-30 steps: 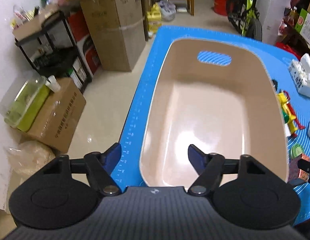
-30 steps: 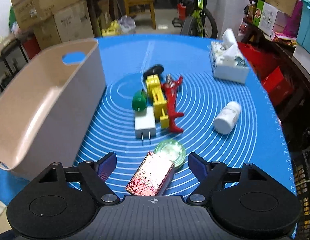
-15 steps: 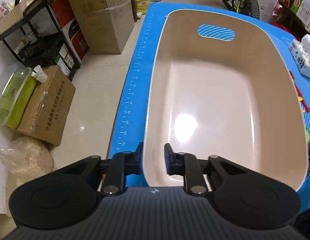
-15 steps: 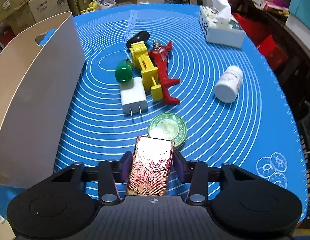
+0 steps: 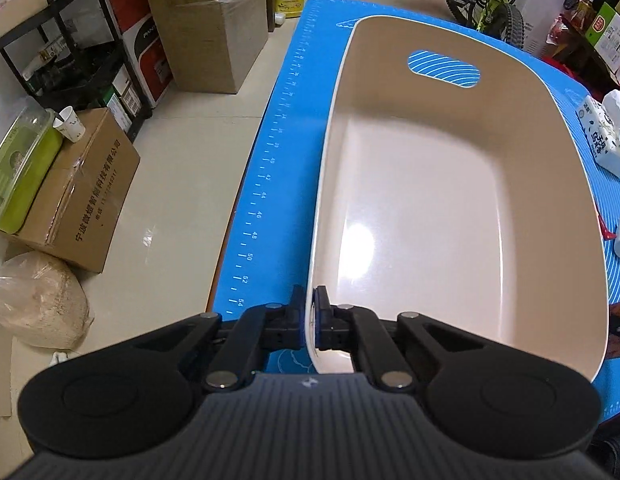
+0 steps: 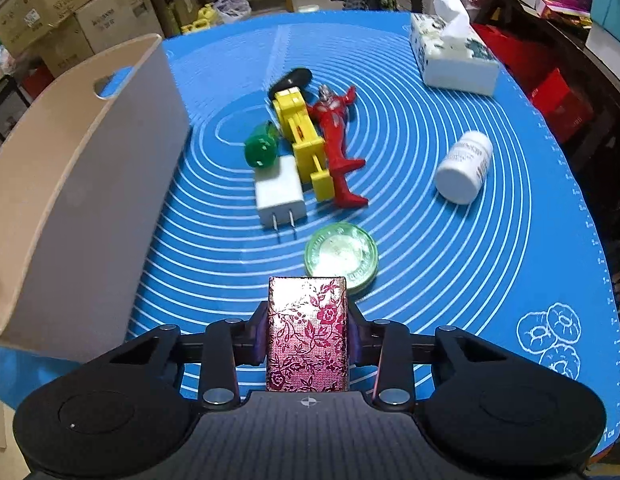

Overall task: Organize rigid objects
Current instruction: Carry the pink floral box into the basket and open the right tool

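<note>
My left gripper (image 5: 309,320) is shut on the near left rim of an empty beige plastic bin (image 5: 438,216), which also shows in the right wrist view (image 6: 82,184). My right gripper (image 6: 307,334) is shut on a red-and-gold floral box (image 6: 307,336), held just above the blue mat (image 6: 450,264). On the mat lie a green round tin (image 6: 341,257), a white plug charger (image 6: 279,193), a green toy (image 6: 262,149), a yellow toy (image 6: 303,141), a red figure (image 6: 336,139), a black object (image 6: 294,78) and a white pill bottle (image 6: 464,166).
A tissue box (image 6: 454,56) sits at the mat's far right, also visible in the left wrist view (image 5: 606,136). Cardboard boxes (image 5: 206,24), a black shelf (image 5: 70,52) and a sack (image 5: 34,300) stand on the floor left of the table. A bicycle (image 5: 486,4) stands behind.
My left gripper closed onto the bin's near rim. My right gripper closed on the floral box and lifted it slightly, so it now sits straight between the fingers.
</note>
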`<act>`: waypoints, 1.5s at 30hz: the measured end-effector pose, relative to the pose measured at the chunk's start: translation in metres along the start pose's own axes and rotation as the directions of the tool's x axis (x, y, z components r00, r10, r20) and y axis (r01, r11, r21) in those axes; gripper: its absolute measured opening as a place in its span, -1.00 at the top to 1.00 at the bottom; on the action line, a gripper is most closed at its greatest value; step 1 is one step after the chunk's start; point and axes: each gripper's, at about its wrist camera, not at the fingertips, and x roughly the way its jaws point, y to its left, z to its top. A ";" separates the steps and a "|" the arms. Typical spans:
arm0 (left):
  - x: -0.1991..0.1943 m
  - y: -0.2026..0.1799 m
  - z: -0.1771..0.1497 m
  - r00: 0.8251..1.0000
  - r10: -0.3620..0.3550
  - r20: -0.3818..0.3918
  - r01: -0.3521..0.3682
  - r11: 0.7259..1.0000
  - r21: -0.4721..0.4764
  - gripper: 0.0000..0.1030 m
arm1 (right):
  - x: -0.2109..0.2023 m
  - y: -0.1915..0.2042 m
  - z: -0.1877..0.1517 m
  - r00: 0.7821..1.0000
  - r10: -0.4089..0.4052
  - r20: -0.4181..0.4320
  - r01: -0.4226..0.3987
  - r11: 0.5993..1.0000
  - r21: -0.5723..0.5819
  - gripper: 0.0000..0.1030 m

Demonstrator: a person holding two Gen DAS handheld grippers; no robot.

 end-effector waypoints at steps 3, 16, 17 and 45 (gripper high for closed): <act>0.000 -0.001 -0.002 1.000 0.003 0.002 -0.003 1.000 0.000 0.88 | -0.015 0.004 0.007 0.999 0.024 0.036 -0.023 0.999 -0.022 0.14; 0.001 0.001 -0.003 1.000 0.003 0.008 -0.003 1.000 0.000 0.88 | -0.070 0.084 0.082 0.948 0.188 0.256 -0.133 0.967 -0.217 0.14; 0.001 0.001 -0.003 1.000 0.003 0.008 -0.003 1.000 0.002 0.88 | -0.068 0.094 0.087 0.945 0.198 0.261 -0.137 0.962 -0.235 0.14; 0.003 -0.005 -0.002 0.999 0.037 0.006 -0.037 0.999 0.019 0.85 | 0.064 0.232 0.057 0.985 0.050 -0.163 -0.117 0.895 -0.431 0.14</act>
